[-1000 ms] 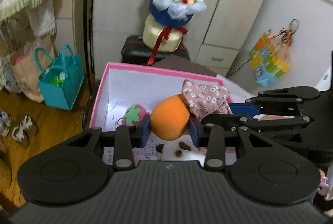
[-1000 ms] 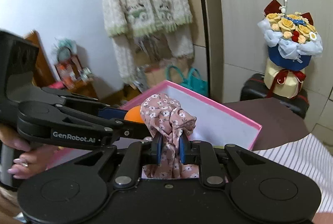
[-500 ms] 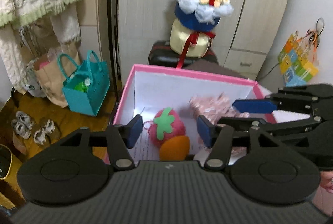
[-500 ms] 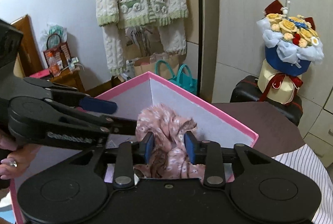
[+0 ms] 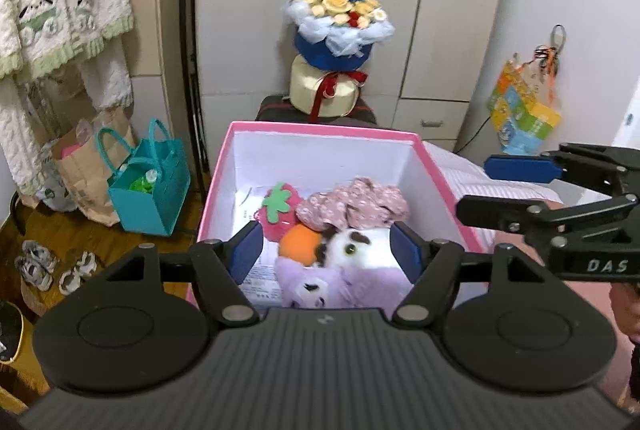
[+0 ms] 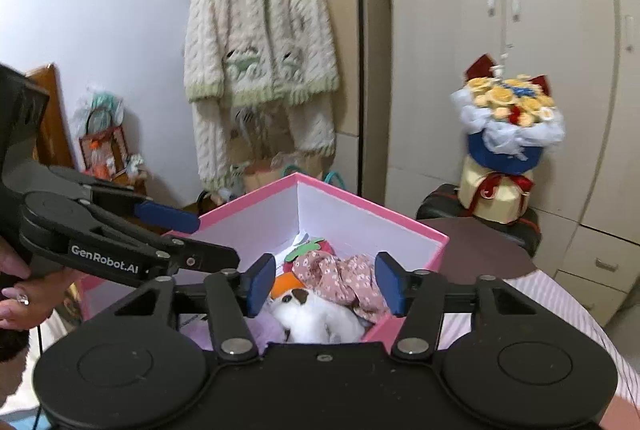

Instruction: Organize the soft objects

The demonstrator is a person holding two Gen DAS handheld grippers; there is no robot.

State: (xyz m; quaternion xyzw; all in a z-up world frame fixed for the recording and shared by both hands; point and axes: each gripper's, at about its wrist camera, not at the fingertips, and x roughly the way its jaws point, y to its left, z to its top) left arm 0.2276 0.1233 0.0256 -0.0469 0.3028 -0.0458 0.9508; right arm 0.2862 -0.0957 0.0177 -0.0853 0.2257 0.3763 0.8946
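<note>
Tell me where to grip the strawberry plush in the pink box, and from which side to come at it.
Grip the strawberry plush across its red body, coming from above. It lies against the pink box's back wall, with the floral cloth and orange ball crowding its right and front, so only the top and left flank look free.

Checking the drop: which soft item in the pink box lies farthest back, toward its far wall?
The strawberry plush, red with a green felt leaf, sits deepest in the pink box. The floral cloth lies beside it; the orange ball and the other plush toys lie nearer.

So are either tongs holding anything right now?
Nothing: left tongs and right tongs are opening, empty, above the pink box.
</note>
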